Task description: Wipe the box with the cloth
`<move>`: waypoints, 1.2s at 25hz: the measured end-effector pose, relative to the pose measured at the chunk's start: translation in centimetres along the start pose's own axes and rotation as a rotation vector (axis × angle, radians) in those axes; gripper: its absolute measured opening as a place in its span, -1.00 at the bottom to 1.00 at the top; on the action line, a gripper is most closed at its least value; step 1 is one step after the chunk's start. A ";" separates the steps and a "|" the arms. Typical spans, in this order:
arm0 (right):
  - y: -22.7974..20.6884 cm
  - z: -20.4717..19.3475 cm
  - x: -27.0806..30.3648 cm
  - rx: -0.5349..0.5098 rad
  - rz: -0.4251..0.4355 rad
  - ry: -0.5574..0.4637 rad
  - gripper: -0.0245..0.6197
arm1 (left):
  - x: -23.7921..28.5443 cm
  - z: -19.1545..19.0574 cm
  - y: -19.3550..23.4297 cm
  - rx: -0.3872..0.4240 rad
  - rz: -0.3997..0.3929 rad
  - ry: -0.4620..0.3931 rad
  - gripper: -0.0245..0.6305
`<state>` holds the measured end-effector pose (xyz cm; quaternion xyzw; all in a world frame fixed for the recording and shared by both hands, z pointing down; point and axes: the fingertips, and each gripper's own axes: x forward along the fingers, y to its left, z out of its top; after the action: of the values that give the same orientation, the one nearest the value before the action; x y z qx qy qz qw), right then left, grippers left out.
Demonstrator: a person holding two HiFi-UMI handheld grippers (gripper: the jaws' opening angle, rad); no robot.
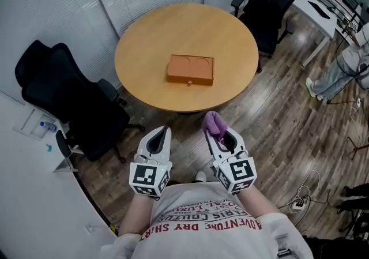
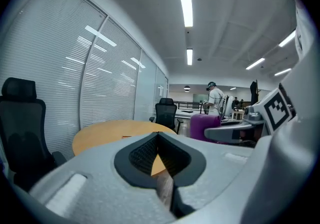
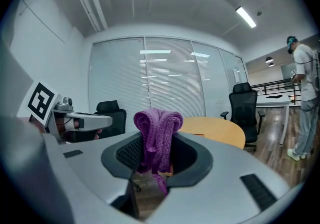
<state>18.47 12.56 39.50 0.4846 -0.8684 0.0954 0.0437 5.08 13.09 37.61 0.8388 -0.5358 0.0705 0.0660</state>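
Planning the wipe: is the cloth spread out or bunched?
Bunched: the purple cloth sits wadded between the right gripper's fingers, folds poking out.

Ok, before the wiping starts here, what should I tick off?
1. Purple cloth clamped in the right gripper: ok.
2. Left gripper shut on nothing, free to steady the box: ok.
3. Orange box lying flat on the round table, top bare: ok.
4. Grippers over the box: not ok; both hang over the floor, short of the table's edge.
5. Where the box is dirty: cannot tell.
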 end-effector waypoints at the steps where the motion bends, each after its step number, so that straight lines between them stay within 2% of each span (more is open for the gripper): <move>1: -0.8 -0.1 0.6 -0.001 0.006 0.010 -0.50 | 0.9 -0.2 0.0 -0.004 0.000 0.009 -0.90; 5: -3.0 -0.6 3.2 -0.010 0.031 0.054 -0.50 | 4.0 -0.3 0.9 -0.056 -0.003 0.005 -0.90; 10: -4.8 -0.4 6.5 -0.023 0.028 0.073 -0.50 | 7.6 -0.8 1.9 0.006 -0.027 0.039 -0.90; 12: -5.2 -0.3 8.2 -0.039 0.033 0.085 -0.49 | 9.0 -0.9 3.1 0.003 -0.036 0.041 -0.90; 24: -6.5 1.0 24.3 -0.069 -0.034 0.179 -0.49 | 20.6 1.6 16.2 0.042 -0.133 0.055 -0.90; 30: -7.7 -0.3 32.7 -0.171 -0.081 0.343 -0.49 | 25.6 1.4 22.4 0.029 -0.182 0.074 -0.90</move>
<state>7.83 -18.55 46.21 0.4904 -0.8328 0.1009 0.2359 -4.55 -19.28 41.90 0.8817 -0.4535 0.1030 0.0800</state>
